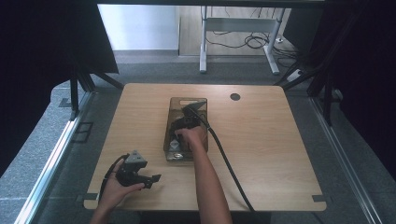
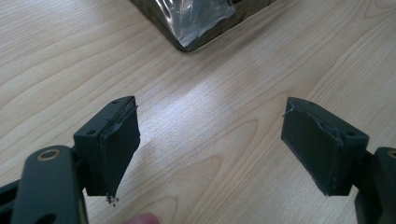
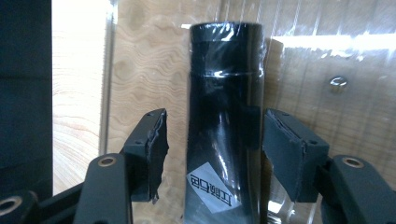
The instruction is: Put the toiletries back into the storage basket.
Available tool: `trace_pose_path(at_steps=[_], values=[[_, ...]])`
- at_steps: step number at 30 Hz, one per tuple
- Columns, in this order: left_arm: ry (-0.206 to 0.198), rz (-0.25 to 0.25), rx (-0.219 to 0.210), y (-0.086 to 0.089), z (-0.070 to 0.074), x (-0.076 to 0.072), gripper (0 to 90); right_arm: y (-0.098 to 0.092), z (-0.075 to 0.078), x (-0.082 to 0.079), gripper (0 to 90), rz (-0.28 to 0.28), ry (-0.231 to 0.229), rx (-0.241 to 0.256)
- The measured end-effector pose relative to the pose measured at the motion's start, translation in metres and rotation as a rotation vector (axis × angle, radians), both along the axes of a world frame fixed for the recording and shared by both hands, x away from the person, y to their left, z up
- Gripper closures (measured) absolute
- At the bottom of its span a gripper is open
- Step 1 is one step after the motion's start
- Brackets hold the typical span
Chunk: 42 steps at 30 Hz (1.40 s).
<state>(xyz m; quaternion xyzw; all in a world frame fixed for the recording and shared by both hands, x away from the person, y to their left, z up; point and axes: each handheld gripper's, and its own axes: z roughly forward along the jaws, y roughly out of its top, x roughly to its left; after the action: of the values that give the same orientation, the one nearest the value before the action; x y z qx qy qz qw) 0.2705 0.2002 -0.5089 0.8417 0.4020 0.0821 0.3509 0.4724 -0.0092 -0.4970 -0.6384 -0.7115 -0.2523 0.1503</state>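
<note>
One black tube [image 3: 226, 121] is what this is all about, far as I can judge, since nobody gave me a task. It's glossy, wrapped in clear film, with a little white label near the end closest to me, and it lies inside a smoky see-through bin [image 1: 173, 122] in the middle of the tabletop [image 1: 271, 140].

My right gripper [image 3: 215, 154] is down in that bin with its fingers [image 3: 152, 149] set either side of the tube, one on each flank. They're parted wider than the tube. The one on the right of that gripper's view looks right up against the film, the other has a sliver of gap, so I'd say I'm straddling it and not squeezing yet. There's also a small screw or bolt head [image 3: 338, 83] showing through the bin wall, off to the side.

My left gripper [image 2: 210, 149] is parked near the front-left of the tabletop, fingers spread wide with nothing between them, just bare wood and a corner of the bin up ahead.

Progress-wise, my guess is this is a pick from the bin: approach done, fingers lined up. Still to do: close, lift it clear of the bin walls, and put it wherever it goes.
</note>
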Motion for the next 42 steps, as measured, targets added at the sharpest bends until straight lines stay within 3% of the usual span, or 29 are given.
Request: trace_pose_path(at_steps=[5, 19, 27, 32, 36, 42], values=[[0.001, 0.0, 0.0, 0.0, 0.0, 0.0, 19.7, 0.0, 0.013, -0.002, 41.5, 0.033, -0.062, -0.041], [0.004, 0.017, 0.007, 0.002, -0.003, 0.001, 19.7, 0.0, 0.03, -0.009, 41.9, 0.125, -0.142, -0.03], [0.003, 0.025, 0.013, 0.002, -0.002, 0.0, 19.7, -0.005, 0.032, -0.015, 42.0, 0.163, -0.163, -0.011], [0.001, 0.029, 0.024, 0.003, -0.003, 0.0, 19.7, -0.011, 0.04, -0.019, 41.4, 0.217, -0.204, -0.034], [-0.009, 0.03, 0.025, 0.004, -0.001, -0.001, 19.7, -0.019, 0.047, -0.026, 41.2, 0.262, -0.264, -0.04], [-0.015, 0.03, 0.03, 0.003, 0.0, -0.002, 19.7, -0.036, 0.052, -0.038, 42.2, 0.312, -0.327, -0.021]])
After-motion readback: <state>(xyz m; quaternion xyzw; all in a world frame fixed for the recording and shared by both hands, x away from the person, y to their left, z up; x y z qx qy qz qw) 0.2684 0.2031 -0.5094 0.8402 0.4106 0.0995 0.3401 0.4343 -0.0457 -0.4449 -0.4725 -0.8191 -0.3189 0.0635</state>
